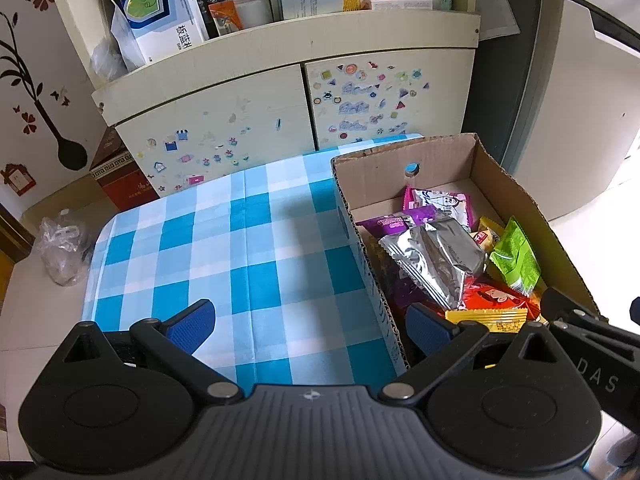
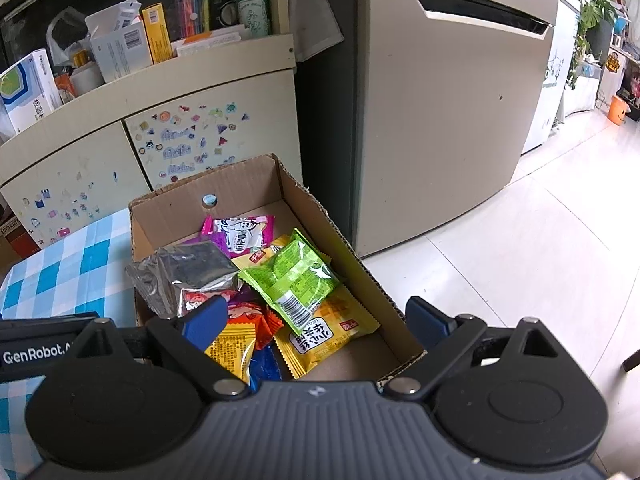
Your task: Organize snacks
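An open cardboard box (image 1: 440, 160) (image 2: 240, 184) stands at the right edge of a table with a blue checked cloth (image 1: 240, 240). It holds several snack packets: a silver one (image 1: 440, 260) (image 2: 192, 268), a green one (image 1: 516, 256) (image 2: 296, 276), a pink and purple one (image 1: 440, 202) (image 2: 240, 232), a red one (image 1: 492, 300) and yellow ones (image 2: 324, 332). My left gripper (image 1: 310, 322) is open and empty, its jaws astride the box's left wall. My right gripper (image 2: 316, 320) is open and empty above the box's near end.
A cream cabinet (image 1: 280, 92) with stickers stands behind the table, its shelf full of boxes. A fridge (image 2: 440, 100) stands to the right of the box. A clear plastic bag (image 1: 64, 248) lies on the floor at the left. Tiled floor (image 2: 540, 240) spreads to the right.
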